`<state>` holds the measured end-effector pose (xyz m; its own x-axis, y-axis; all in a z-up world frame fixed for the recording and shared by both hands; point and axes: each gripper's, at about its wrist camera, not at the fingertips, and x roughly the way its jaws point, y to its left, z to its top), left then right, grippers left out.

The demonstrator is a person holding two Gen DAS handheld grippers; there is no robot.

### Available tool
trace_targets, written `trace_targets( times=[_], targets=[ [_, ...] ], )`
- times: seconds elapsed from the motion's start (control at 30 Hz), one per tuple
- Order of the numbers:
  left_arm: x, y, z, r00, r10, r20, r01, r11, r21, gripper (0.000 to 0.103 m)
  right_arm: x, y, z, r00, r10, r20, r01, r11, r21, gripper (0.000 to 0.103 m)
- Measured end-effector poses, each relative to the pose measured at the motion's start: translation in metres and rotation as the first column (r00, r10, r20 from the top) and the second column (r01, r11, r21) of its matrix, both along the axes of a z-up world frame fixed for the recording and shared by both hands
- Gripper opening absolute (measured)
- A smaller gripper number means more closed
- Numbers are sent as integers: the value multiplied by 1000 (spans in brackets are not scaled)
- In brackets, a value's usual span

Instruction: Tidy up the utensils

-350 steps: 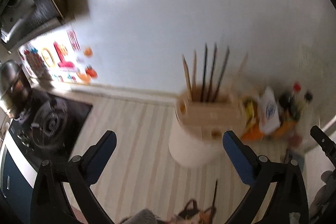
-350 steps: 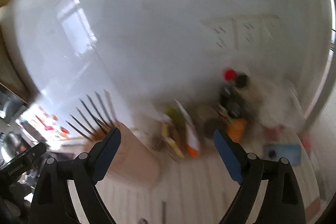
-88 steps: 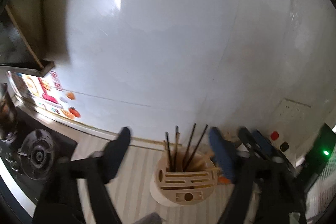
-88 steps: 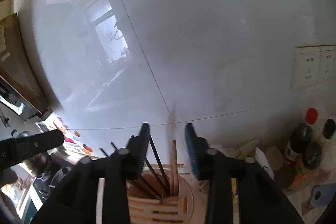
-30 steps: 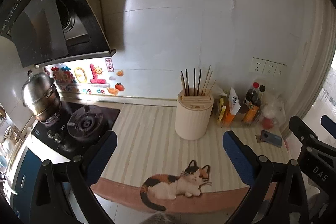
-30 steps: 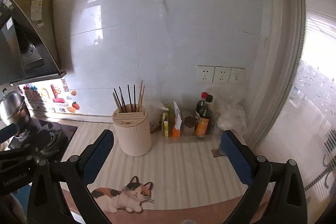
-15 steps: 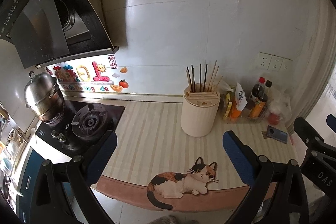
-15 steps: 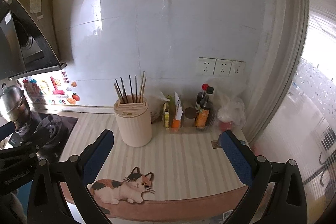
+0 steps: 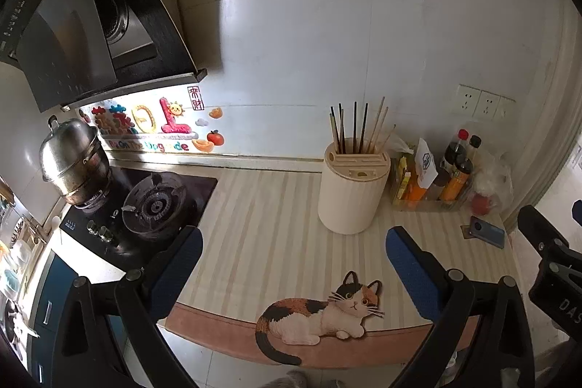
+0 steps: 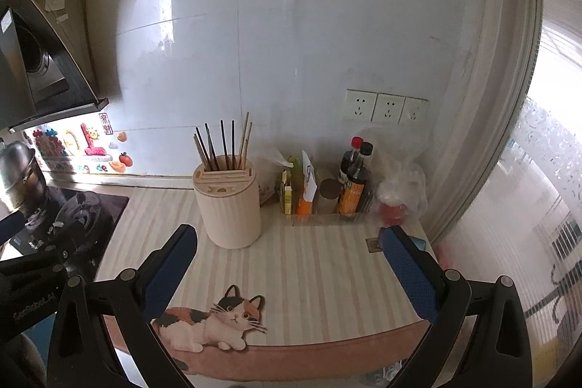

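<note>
A cream cylindrical utensil holder (image 9: 352,191) (image 10: 231,206) stands at the back of the striped counter. Several dark and wooden chopsticks (image 9: 358,128) (image 10: 225,146) stick upright out of its top. My left gripper (image 9: 291,264) hangs open in front of the counter's edge, well short of the holder, with nothing between its blue pads. My right gripper (image 10: 287,260) is likewise open and empty, held back from the counter. Part of the right gripper's body shows at the right edge of the left wrist view.
A gas stove (image 9: 152,206) with a steel pot (image 9: 71,155) sits left, under a range hood (image 9: 91,24). Sauce bottles (image 10: 354,180), packets and a bag stand right of the holder. A phone (image 9: 487,233) lies at the right end. A cat picture (image 10: 214,320) decorates the counter's front.
Both grippers have drawn a little further back and shifted, so the holder sits slightly more to the right in the left view. Earlier, the right gripper was partly closed over the chopsticks; now both stand wide open.
</note>
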<state>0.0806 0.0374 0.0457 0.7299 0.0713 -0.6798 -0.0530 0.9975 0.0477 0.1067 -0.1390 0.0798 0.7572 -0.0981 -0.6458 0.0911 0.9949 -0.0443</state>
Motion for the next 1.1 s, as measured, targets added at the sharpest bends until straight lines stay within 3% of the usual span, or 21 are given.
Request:
trace_targets(
  times=[1.1],
  targets=[
    [1,0,1,1000,4,6,-4,1000,-6,103,8,5,-9,1000,8,-26,-8,1000,21,103]
  ],
)
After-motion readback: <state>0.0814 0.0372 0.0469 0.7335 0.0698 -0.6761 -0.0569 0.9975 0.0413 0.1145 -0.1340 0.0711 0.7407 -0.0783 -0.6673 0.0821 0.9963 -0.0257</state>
